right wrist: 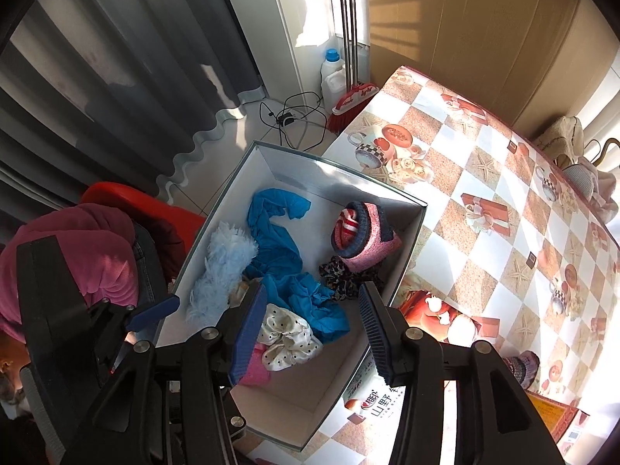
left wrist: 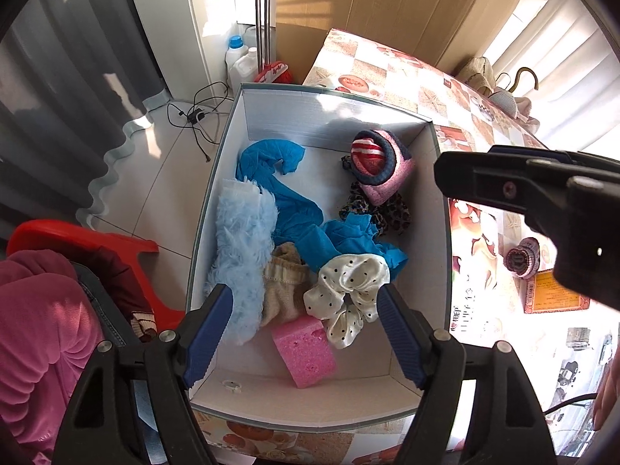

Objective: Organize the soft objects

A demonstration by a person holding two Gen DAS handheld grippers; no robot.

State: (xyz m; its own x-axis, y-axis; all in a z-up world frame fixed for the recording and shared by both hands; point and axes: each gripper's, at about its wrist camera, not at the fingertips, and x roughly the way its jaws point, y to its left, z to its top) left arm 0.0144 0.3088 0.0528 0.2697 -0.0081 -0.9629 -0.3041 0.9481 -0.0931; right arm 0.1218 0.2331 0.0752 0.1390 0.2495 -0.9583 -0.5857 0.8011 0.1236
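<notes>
White cardboard box (left wrist: 232,124) sits on the patterned tablecloth (left wrist: 391,73) at the table's left edge, soft things inside. Left to right in the left wrist view: fluffy light-blue cloth (left wrist: 242,244) along the left wall, blue tights (left wrist: 294,213) sprawled through the middle, beige sock (left wrist: 283,283) just beside the fluffy cloth, pink sponge (left wrist: 304,350) near the front wall. White polka-dot scrunchie (left wrist: 350,288) touches the sponge and lies on the tights' near end. Leopard-print scrunchie (left wrist: 391,213) and pink knit sock (left wrist: 381,166) sit at far right.

Left gripper (left wrist: 306,333) hangs over the box's near end, fingers spread wide, grasping nothing. Right gripper (right wrist: 312,333) also over the box, fingers released, empty. Small knit item (left wrist: 521,257) lies on the tablecloth right of the box.
</notes>
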